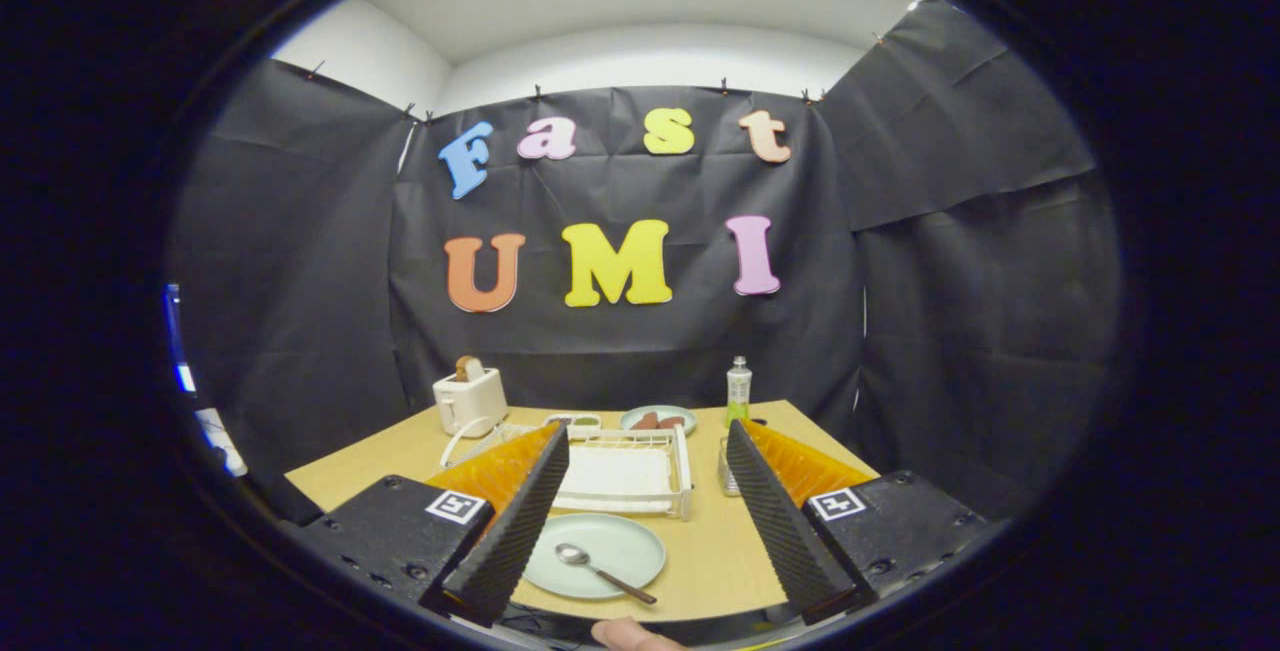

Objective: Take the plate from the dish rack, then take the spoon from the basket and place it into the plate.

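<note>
A pale green plate point(610, 553) lies on the wooden table point(720, 551) near its front edge, just ahead of my fingers. A metal spoon point(598, 569) with a dark handle rests in the plate, bowl toward the left. Beyond the plate stands the white dish rack point(625, 476). A small wire basket point(727, 471) sits to the right of the rack, partly hidden by my right finger. My gripper point(648, 441) is held above the table's front edge, open, with nothing between its ribbed black fingers point(520, 521).
A white toaster point(469, 399) with a slice of bread stands at the table's back left. A second plate point(657, 419) holding food sits behind the rack, and a green-topped bottle point(738, 391) stands at the back right. A fingertip point(625, 634) shows below the table edge.
</note>
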### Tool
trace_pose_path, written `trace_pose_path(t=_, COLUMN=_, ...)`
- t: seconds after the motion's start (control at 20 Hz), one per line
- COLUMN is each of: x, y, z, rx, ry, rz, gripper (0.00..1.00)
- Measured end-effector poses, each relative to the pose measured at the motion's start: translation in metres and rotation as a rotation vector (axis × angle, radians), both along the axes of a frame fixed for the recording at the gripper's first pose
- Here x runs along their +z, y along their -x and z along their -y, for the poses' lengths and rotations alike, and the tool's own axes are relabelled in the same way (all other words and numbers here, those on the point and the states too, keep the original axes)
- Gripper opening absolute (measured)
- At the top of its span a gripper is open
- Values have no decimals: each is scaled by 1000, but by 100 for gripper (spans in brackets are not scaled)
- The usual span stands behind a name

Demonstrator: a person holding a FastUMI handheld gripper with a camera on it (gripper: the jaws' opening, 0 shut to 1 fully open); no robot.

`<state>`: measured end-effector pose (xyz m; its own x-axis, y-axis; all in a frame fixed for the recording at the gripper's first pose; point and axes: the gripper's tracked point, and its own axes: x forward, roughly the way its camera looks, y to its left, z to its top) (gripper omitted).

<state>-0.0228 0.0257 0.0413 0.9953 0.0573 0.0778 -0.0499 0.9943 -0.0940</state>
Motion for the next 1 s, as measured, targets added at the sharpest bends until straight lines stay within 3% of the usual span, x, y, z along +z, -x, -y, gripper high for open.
trace_pose_path(t=1.0, x=-23, y=-9, z=1, rx=17, ry=2, rz=-68, gripper=100)
